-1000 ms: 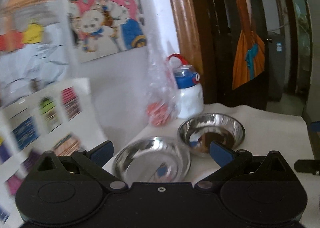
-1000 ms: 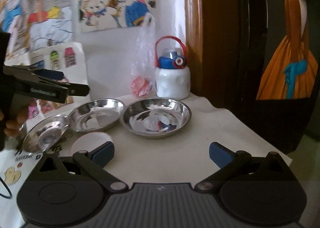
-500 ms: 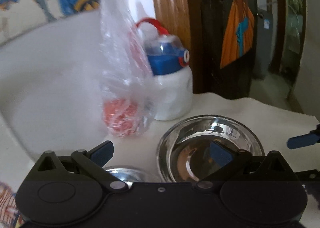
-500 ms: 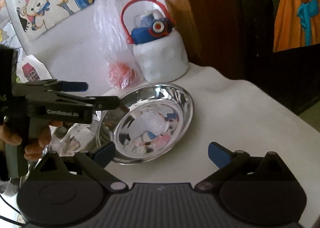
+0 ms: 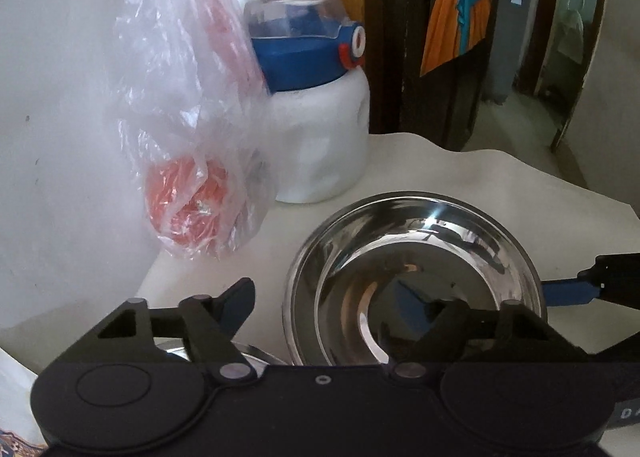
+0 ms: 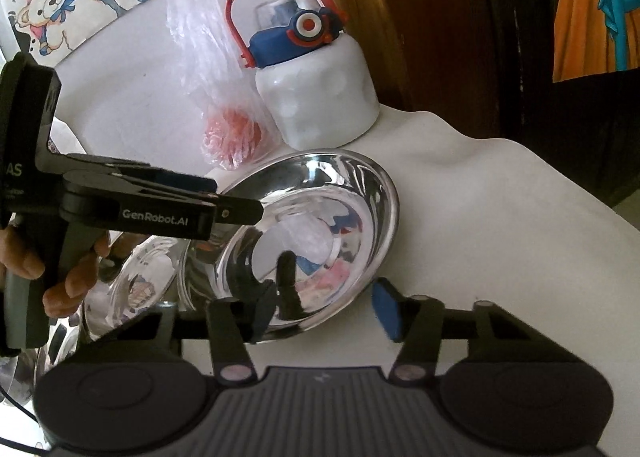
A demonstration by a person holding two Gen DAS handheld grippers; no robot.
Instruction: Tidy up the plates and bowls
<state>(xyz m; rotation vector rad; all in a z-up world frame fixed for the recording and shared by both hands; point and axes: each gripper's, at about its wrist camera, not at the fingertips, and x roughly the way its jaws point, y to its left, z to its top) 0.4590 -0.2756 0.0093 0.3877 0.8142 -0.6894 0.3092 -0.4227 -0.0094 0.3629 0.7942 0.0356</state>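
Observation:
A shiny steel bowl (image 5: 416,257) (image 6: 320,225) sits on the white cloth, overlapping a second steel bowl (image 6: 136,289) to its left, whose rim (image 5: 240,353) shows beneath my left gripper. My left gripper (image 5: 326,301) (image 6: 236,199) straddles the first bowl's left rim, one finger outside and one inside; its jaws are closing and the pads do not press on the rim. My right gripper (image 6: 324,313) straddles the opposite rim, jaws also closing with a gap left. One of its fingers (image 5: 568,293) shows at that bowl's right edge.
A white bottle (image 5: 320,145) (image 6: 320,101) with blue lid and red handle stands behind the bowls. Beside it hangs a clear plastic bag (image 5: 188,193) (image 6: 228,133) holding something red. A white wall is at left, a wooden door frame behind; the cloth's edge drops off at right.
Both grippers moved down and in onto the right-hand bowl. Their jaws went from wide apart to narrower, now straddling opposite rims.

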